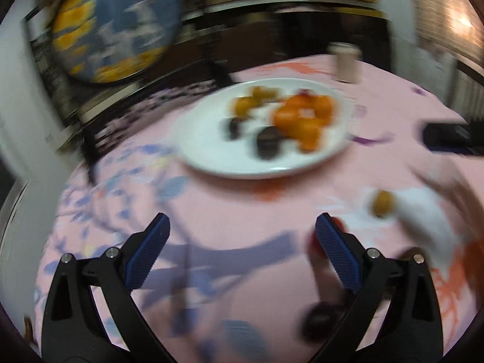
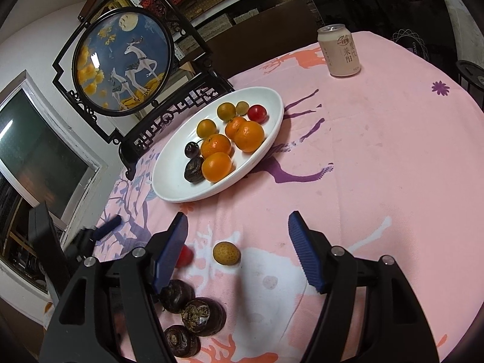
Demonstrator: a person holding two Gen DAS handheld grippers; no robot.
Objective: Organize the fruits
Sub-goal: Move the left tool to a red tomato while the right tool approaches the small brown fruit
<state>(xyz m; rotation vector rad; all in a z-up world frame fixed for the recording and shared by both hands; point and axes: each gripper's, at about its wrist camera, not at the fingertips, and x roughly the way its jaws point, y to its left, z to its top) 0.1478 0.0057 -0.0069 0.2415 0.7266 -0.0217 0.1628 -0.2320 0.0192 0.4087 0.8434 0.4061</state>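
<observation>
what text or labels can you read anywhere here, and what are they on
"莱阳": large vertical characters on the beige drink can.
Round logo and smaller characters on the same can: too small to read.
Pale lettering on the dark object behind the table: cut off, unreadable.
Left wrist view: too blurred to read anything.

1. You are working in a lived-in home, at a table under a pink tablecloth [image 2: 378, 157] printed with deer and branches.
2. A white plate [image 2: 181, 187] of tangerines [image 2: 216, 166] and small fruits sits on it, with a drink can [image 2: 338, 50] near the far edge.
3. Behind the plate stands a carved dark-wood table screen [image 2: 121, 60] with a round deer-and-moon panel.
4. Stacked bamboo mats [image 2: 211, 0] and a window [image 2: 39, 157] line the walls.
</observation>
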